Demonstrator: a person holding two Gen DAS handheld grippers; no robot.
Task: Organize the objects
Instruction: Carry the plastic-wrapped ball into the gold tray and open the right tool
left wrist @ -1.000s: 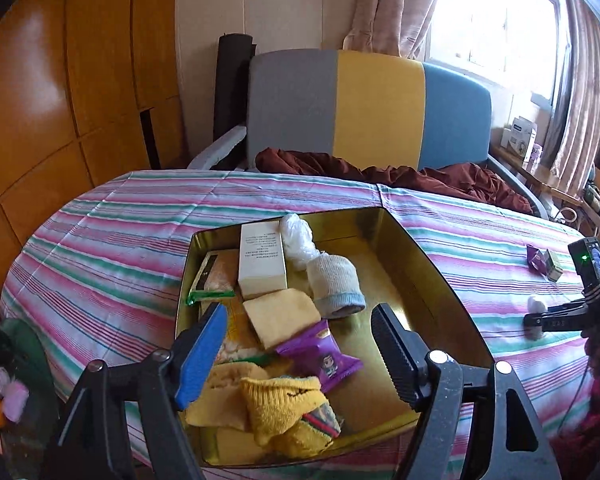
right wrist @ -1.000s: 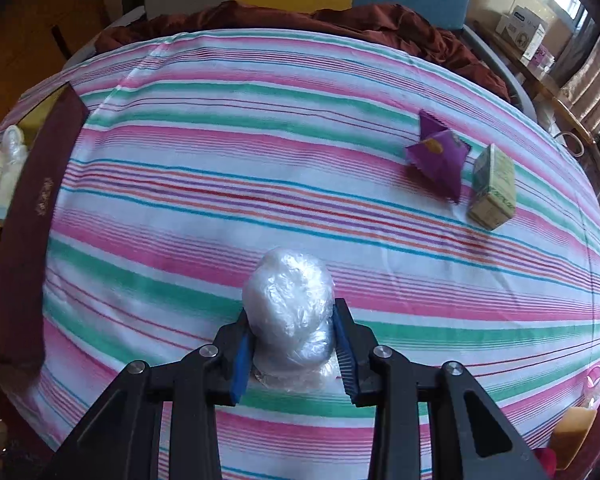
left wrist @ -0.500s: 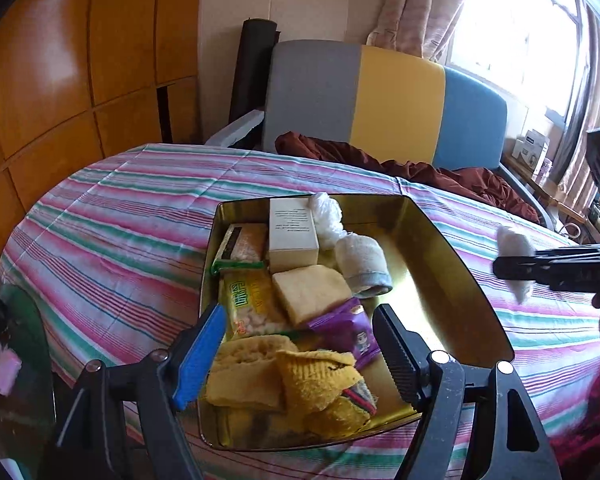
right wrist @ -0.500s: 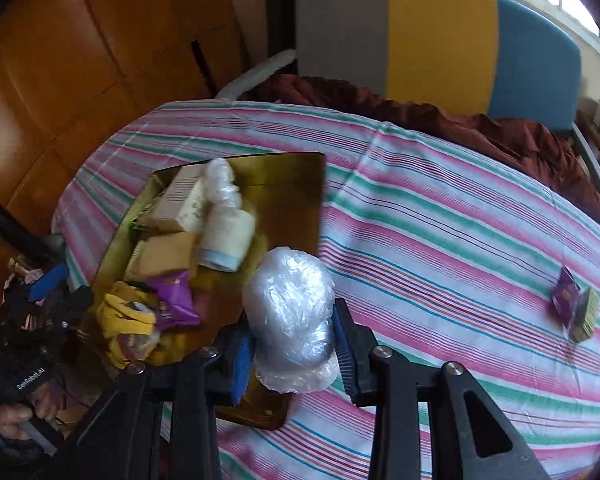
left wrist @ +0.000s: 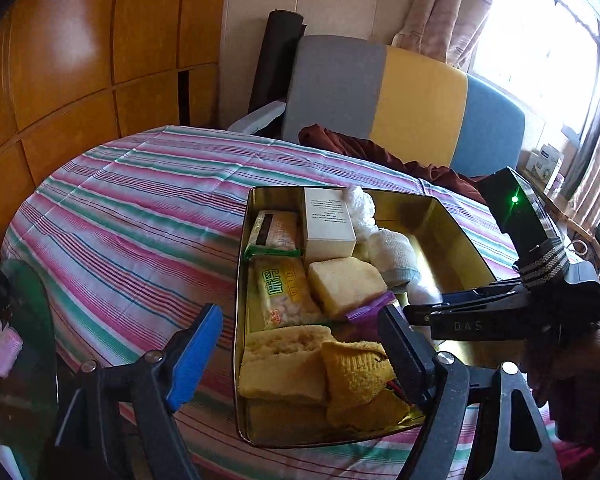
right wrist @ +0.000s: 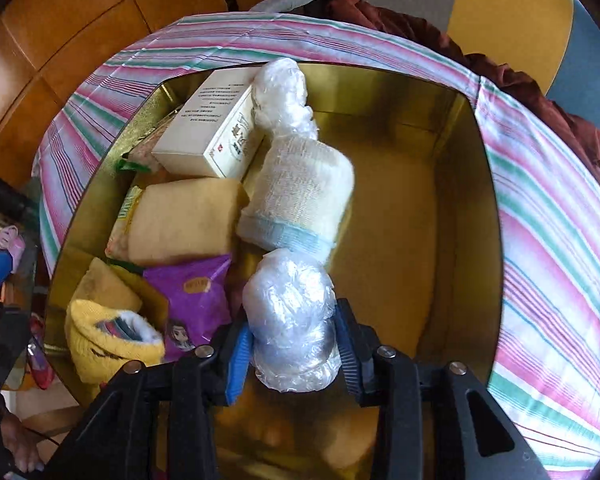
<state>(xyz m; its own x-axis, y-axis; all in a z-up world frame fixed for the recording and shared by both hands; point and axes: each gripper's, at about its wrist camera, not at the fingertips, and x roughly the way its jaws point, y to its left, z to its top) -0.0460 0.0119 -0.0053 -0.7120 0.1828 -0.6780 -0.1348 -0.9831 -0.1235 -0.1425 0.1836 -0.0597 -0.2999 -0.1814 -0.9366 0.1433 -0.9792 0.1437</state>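
Dropping the plastic-wrapped bundle (right wrist: pixel 292 320) into the gold tin (right wrist: pixel 452 128): your right gripper (right wrist: pixel 292 354) fingers have just been spreading around it at lower centre; next, lift clear

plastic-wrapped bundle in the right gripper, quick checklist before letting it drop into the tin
1. Plastic-wrapped bundle over the gold tin, inside its walls: ok.
2. Bare floor of the tin beside the bundle: ok.
3. Right gripper released: cannot tell; its jaws have just been opening and the bundle sits between them.
4. Clear of the rolled white sock: not ok, the bundle looks to touch its blue cuff.
5. Left gripper open, holding nothing, at the tin's near corner: ok.
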